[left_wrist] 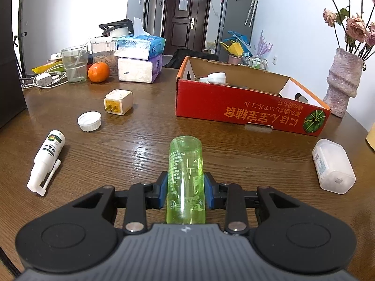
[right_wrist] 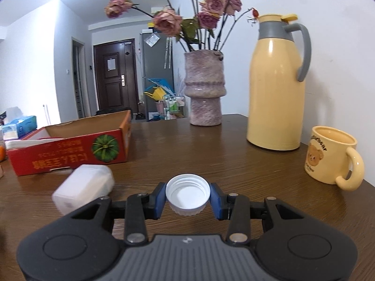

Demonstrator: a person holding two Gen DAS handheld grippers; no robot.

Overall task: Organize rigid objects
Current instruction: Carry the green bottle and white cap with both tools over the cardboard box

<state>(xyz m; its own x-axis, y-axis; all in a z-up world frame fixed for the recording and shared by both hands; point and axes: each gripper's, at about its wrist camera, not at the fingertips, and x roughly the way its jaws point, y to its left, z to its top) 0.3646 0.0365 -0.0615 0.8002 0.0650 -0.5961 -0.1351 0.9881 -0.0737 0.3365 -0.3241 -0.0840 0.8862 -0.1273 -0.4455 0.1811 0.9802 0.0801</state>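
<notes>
the wooden table (left_wrist: 145, 149) is carrying every item. the red cardboard box (left_wrist: 246, 110) is sitting far right, already holding white caps. the left gripper (left_wrist: 185, 190) is clamping the green transparent bottle (left_wrist: 186, 175) at mid-body, fingers pressing both sides, bottle pointing away over the near table. the white spray bottle (left_wrist: 48, 158) is lying near left. the right gripper (right_wrist: 188, 197) is pinching a white cap (right_wrist: 188, 193), open side up, above the table.
</notes>
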